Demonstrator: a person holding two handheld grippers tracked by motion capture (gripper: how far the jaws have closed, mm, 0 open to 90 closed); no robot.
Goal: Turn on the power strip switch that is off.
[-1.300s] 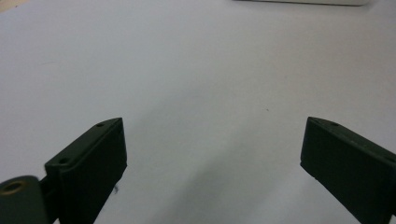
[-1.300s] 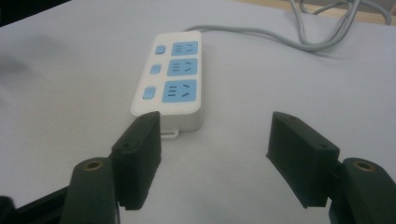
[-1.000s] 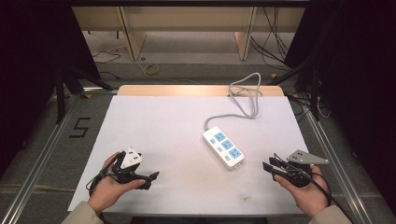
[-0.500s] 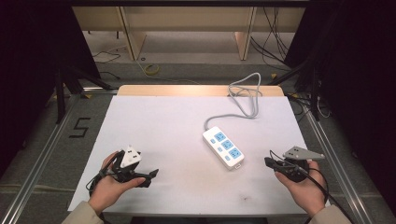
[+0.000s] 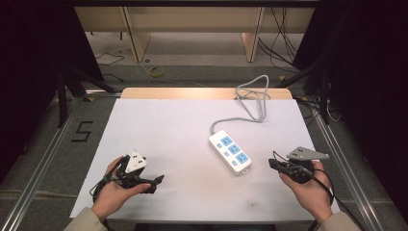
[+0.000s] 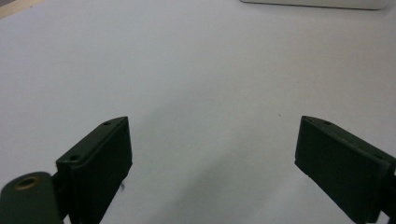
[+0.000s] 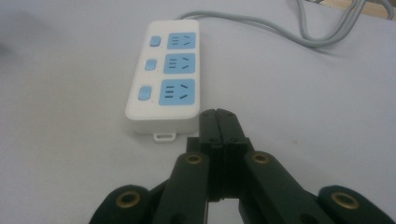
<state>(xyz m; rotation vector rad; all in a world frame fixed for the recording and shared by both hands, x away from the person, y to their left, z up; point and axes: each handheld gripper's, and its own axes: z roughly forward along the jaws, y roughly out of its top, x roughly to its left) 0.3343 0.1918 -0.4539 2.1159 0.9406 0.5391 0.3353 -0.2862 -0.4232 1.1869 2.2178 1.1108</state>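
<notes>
The power strip (image 5: 230,152) lies flat on the white surface (image 5: 168,125), right of its middle and nearer the front edge than the back, with its long side running slantwise toward the front right corner. It is white with three blue sockets and three small blue switches, and its grey cord (image 5: 252,98) runs off to the back edge, where it lies in a loose loop. The right gripper (image 5: 272,163) sits low near the right edge, just beside the strip's near end but not touching it; its fingers (image 7: 218,122) are clenched together with nothing between them. The left gripper (image 5: 155,183) rests near the front left corner, well apart from the strip, its fingers (image 6: 100,156) released and wide over bare surface.
</notes>
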